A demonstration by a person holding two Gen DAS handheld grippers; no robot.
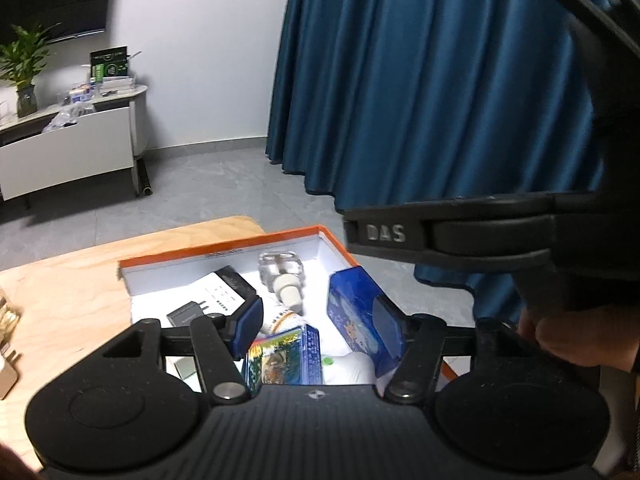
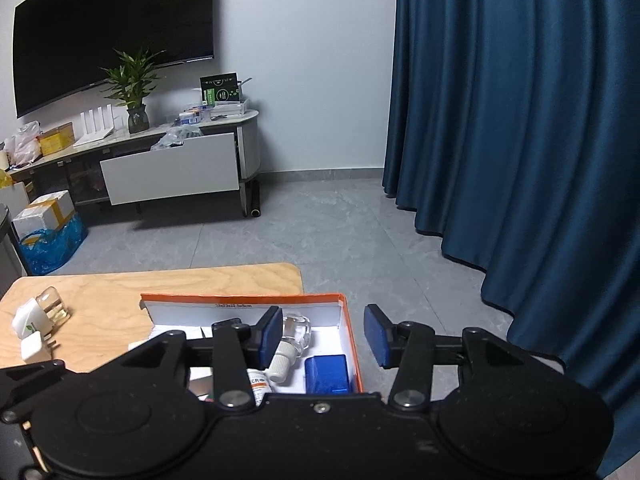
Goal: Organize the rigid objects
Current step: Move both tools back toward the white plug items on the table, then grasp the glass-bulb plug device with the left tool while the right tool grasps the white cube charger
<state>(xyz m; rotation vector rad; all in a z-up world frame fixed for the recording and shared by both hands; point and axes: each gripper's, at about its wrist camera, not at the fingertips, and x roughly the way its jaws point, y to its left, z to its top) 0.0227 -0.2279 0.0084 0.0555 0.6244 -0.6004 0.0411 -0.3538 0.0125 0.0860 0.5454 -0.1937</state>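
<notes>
Here we hold both grippers over an orange-edged box [image 2: 347, 332] that sits at the far right end of a light wooden table [image 2: 120, 292]. Our left gripper [image 1: 316, 320] hangs low above the box with its jaws parted and nothing pressed between the blue pads [image 1: 250, 320]; below the gap lies a colourful card pack [image 1: 284, 354], and we cannot tell whether the pads touch it. A blue tin [image 1: 354, 308] leans against the box's right wall, just beside the right pad. Further in we see a clear glass bottle [image 1: 280, 268] lying on its side with its white neck toward us, a black-and-white carton [image 1: 226, 286] and a dark charger [image 1: 190, 314]. Our right gripper [image 2: 320, 336] stands open too, gripping nothing — its left pad is over the box's inside, its right pad outside past the orange wall. Well to the left on the table rest 2 white plugs [image 2: 34, 332] and a small clear bottle [image 2: 54, 304], apart from the box. A hand [image 1: 568, 344] shows at the right edge of the left view.
</notes>
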